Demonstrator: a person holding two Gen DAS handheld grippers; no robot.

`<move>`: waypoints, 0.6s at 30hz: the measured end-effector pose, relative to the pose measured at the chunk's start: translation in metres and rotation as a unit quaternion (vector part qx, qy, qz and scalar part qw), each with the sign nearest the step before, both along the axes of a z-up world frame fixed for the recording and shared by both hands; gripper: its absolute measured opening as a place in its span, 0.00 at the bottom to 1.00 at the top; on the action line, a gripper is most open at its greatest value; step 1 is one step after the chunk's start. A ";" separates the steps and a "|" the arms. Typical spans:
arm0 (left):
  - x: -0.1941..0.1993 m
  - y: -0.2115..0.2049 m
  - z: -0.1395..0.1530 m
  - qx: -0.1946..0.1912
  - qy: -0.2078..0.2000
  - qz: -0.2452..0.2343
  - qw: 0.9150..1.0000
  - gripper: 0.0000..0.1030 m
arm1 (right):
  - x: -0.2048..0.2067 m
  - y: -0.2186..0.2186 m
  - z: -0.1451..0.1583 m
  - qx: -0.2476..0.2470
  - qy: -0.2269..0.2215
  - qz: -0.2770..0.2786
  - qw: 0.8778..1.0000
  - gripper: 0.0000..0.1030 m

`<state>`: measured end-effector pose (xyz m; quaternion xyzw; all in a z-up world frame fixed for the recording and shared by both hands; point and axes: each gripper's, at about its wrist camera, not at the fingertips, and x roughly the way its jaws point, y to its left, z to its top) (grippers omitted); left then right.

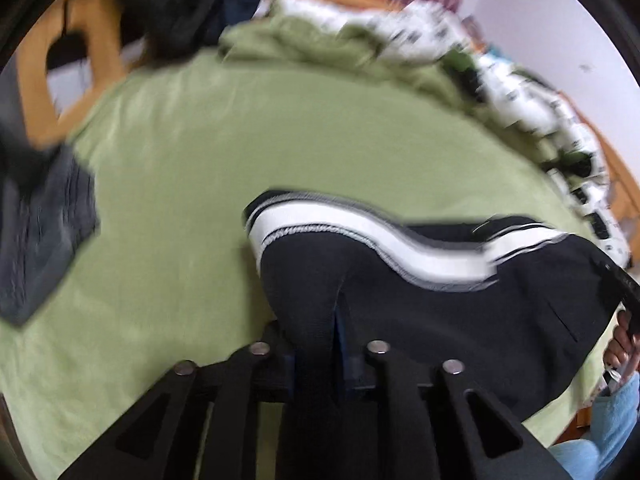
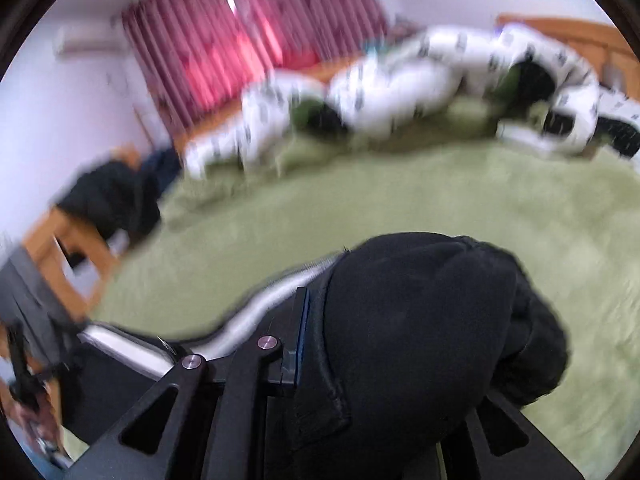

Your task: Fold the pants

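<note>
- The pants (image 1: 420,300), black with a white side stripe edged in grey, are lifted above the green bed sheet (image 1: 200,160) and stretch between the two grippers.
- The left gripper (image 1: 338,332) is clenched on a fold of the black cloth; the fabric bunches right at its blue-edged fingers and spreads forward and to the right from there, the stripe curving across the top.
- In the right wrist view, the right gripper (image 2: 360,340) is closed on the pants (image 2: 420,320); the black cloth drapes in a thick mound over its fingers and hides the far one, while the near finger (image 2: 298,332) presses against the fabric's side.
- From the right gripper the white stripe (image 2: 260,312) trails away to the left and downward.
- At the right edge of the left wrist view, a hand (image 1: 624,344) shows just beside the pants' hem.
- A grey folded garment (image 1: 40,240) lies on the sheet well to the left, apart from the pants.
- A white patterned quilt (image 2: 400,80) is heaped along the far side of the bed, with red curtains (image 2: 240,32) behind.
- Both views are blurred.
</note>
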<state>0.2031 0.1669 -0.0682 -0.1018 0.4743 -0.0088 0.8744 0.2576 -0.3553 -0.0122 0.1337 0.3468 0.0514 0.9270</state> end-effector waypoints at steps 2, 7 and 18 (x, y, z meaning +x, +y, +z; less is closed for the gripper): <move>-0.004 0.007 -0.027 0.005 0.023 0.020 1.000 0.38 | 0.000 -0.001 -0.030 -0.003 0.032 -0.010 0.999 0.14; -0.026 0.008 -0.033 0.007 0.017 0.046 0.999 0.52 | -0.028 -0.019 -0.060 0.011 0.066 0.027 0.997 0.21; -0.071 -0.033 -0.010 -0.063 -0.027 0.037 0.997 0.62 | -0.105 -0.069 -0.055 -0.086 0.069 0.011 0.994 0.45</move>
